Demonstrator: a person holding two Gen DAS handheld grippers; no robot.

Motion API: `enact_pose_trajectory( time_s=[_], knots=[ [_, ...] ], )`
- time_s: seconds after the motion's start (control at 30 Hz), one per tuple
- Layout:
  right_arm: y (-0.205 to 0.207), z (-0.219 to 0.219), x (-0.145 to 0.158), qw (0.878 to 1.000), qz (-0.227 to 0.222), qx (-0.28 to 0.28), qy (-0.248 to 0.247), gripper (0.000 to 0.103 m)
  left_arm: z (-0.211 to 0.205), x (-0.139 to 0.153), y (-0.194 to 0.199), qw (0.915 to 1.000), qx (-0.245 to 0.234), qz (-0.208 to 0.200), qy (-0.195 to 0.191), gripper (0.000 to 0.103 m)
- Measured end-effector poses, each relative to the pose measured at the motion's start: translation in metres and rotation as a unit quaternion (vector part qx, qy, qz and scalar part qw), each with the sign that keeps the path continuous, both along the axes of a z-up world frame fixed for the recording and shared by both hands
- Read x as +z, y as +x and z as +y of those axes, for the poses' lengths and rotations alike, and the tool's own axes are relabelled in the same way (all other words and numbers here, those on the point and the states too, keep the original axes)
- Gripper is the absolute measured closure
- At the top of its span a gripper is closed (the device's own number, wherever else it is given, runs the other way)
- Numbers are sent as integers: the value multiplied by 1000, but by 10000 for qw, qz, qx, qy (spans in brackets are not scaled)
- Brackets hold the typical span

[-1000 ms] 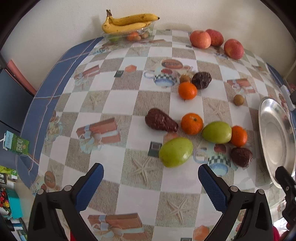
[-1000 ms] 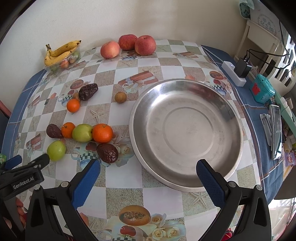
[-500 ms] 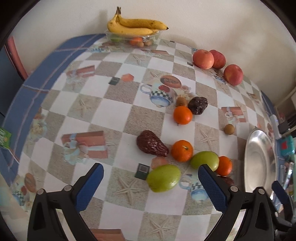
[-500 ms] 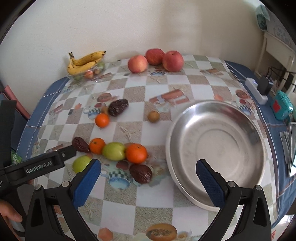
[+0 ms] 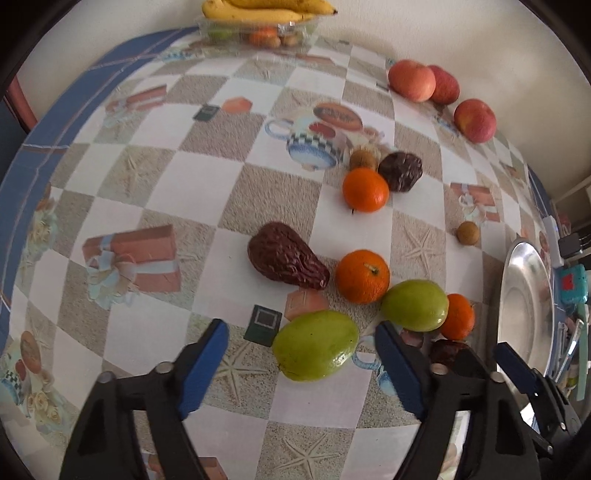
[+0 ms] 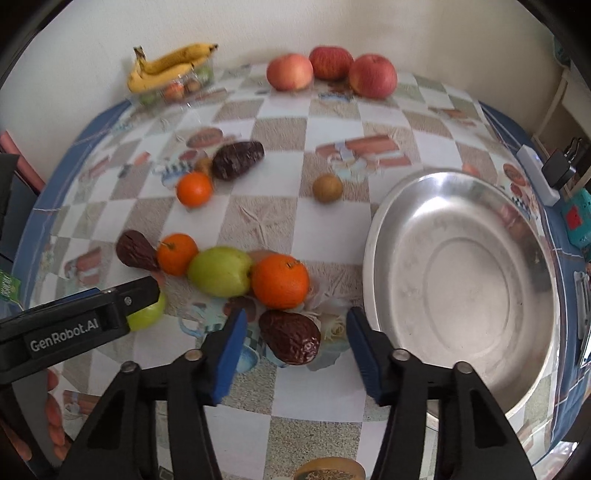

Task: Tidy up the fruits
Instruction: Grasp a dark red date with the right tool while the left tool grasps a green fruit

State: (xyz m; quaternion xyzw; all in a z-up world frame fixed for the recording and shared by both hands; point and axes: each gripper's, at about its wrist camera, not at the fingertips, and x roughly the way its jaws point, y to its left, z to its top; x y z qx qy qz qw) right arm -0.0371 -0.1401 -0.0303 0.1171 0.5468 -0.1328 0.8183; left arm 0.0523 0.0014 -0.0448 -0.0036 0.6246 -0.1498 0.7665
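The left gripper (image 5: pixel 301 354) is open around a green fruit (image 5: pixel 316 350). The right gripper (image 6: pixel 293 341) is open around a brown fruit (image 6: pixel 290 336), maybe touching it.

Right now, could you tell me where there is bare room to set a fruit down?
The metal dish is empty. The cloth between the bananas and the wrinkled brown fruit is bare. It is crowded around the green fruits.

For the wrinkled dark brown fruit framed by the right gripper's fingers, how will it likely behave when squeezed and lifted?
The wrinkled dark fruit has a creased, matte skin, so the right gripper will probably hold it without slipping. Its tapered shape suggests it may pivot rather than roll freely. It lies close to an orange, which may get nudged.
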Motion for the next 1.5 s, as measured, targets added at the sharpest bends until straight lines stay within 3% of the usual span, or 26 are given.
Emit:
enact_pose_trajectory(
  time_s=[0.37,0.53,0.67,0.97,1.2,1.5],
  knots=[
    [6,2,-18,9992,326,94,205,58,-4,-14,4,9991,41,383,-181,48],
    [7,5,-24,9986,473,149,195,69,-3,-14,5,9989,43,430,-184,49],
    [5,5,-22,9985,450,158,275,69,0,-15,5,9984,116,496,-257,49],
    [4,9,11,9993,-141,163,315,69,19,6,1,9957,333,435,-744,49],
    [17,0,24,9994,-174,-147,270,69,22,31,5,9929,530,194,-1051,49],
    [22,-42,25,9954,-309,-818,390,69,6,41,22,9933,588,-15,-994,49]
  ],
)
